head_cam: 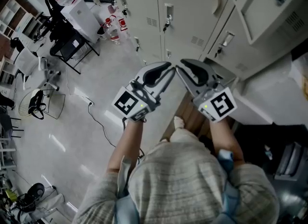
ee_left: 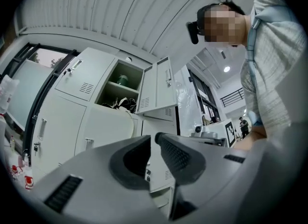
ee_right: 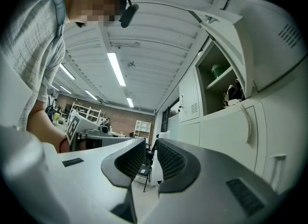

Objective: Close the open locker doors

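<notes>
In the head view my left gripper (head_cam: 167, 72) and right gripper (head_cam: 180, 69) are held side by side at chest height, tips nearly touching each other, pointing at the grey lockers (head_cam: 183, 11). Each has a narrow gap between its jaws and nothing in it. The left gripper view shows an upper locker compartment (ee_left: 120, 89) standing open, its door (ee_left: 156, 87) swung out to the right. The right gripper (ee_right: 150, 156) looks past the same open compartment (ee_right: 222, 81), with a green item (ee_right: 217, 70) inside and the door (ee_right: 250, 35) above. Neither gripper touches a door.
A large pale locker door panel (head_cam: 272, 6) juts out at the head view's upper right. Black chairs (head_cam: 67, 45), a white box (head_cam: 79, 13) and water bottles (head_cam: 113, 30) stand at the upper left. A black cable (head_cam: 98, 122) runs over the shiny floor.
</notes>
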Demonstrator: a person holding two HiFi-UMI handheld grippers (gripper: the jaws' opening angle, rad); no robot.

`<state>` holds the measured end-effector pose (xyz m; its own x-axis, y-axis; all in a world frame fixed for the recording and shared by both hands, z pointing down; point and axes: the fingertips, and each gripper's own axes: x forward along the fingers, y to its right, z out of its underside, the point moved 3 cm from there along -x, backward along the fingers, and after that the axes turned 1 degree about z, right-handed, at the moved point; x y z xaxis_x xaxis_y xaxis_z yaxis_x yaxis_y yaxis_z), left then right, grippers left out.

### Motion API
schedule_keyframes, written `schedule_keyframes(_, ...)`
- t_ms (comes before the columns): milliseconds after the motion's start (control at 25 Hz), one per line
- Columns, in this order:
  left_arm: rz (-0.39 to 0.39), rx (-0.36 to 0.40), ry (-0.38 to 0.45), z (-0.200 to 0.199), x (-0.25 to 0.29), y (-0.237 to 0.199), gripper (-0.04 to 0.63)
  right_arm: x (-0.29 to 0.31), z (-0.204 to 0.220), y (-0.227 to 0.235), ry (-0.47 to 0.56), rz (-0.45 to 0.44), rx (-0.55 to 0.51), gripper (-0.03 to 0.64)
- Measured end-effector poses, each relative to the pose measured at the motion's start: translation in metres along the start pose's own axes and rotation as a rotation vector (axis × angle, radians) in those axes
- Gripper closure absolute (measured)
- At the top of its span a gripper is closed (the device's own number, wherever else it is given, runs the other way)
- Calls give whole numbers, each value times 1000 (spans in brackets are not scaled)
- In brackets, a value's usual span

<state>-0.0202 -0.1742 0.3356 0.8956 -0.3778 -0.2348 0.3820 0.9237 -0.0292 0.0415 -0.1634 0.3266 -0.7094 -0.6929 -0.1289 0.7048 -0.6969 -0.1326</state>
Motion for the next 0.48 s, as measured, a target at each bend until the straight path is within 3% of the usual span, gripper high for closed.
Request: schedule_keyframes(480,126,37,2,-5,11,50,526,-51,-20,-13,20,92,-36,541)
